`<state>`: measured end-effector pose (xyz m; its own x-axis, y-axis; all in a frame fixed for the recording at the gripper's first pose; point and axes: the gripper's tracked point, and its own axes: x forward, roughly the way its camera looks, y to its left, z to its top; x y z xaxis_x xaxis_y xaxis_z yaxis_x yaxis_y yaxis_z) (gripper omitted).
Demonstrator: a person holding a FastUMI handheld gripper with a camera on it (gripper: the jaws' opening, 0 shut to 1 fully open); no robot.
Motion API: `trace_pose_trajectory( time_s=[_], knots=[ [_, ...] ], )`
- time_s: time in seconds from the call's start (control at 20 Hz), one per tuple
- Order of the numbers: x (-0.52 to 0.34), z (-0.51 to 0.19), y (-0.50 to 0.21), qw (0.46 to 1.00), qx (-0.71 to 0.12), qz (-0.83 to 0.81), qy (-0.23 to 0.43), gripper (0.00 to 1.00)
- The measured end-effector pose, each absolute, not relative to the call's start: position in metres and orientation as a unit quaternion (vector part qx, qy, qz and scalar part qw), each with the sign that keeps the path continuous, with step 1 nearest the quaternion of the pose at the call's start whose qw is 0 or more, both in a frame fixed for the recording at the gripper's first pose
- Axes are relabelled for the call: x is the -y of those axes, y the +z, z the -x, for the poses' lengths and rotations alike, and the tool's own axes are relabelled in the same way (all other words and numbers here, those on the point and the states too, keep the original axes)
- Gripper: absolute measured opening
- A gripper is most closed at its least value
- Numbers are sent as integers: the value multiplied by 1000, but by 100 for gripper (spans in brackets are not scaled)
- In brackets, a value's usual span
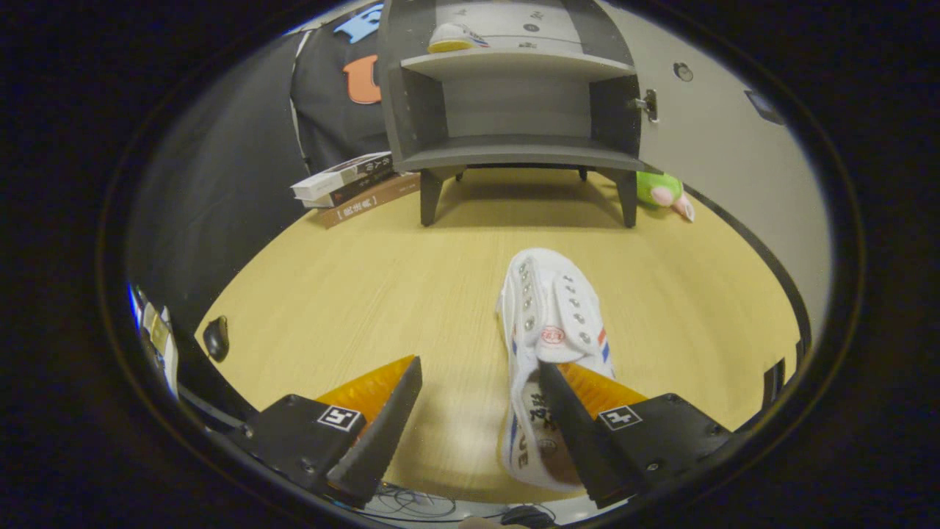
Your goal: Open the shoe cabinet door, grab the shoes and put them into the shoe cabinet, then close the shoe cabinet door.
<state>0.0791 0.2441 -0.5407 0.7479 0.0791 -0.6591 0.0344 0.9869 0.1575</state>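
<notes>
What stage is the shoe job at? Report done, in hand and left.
Done: the shoe cabinet stands with its door swung open, and one shoe sits on its upper shelf. In hand: the hand-held gripper is open over the second shoe on the table, one finger inside the shoe's opening, not clamped. Left: grip this shoe, shelve it, close the door.

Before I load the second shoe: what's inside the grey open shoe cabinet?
One white shoe lies on the grey cabinet's upper shelf; the lower shelf looks bare. The top is cut off.
</notes>
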Motion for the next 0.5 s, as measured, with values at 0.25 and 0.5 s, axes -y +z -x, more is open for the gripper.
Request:
trace_pose_trajectory(
  time_s=[0.25, 0.5],
  knots=[
    [-233, -107, -547, 940, -335, -67, 1, 100],
    [-229, -118, -549, 939, -336, -70, 31, 92]
  ],
)
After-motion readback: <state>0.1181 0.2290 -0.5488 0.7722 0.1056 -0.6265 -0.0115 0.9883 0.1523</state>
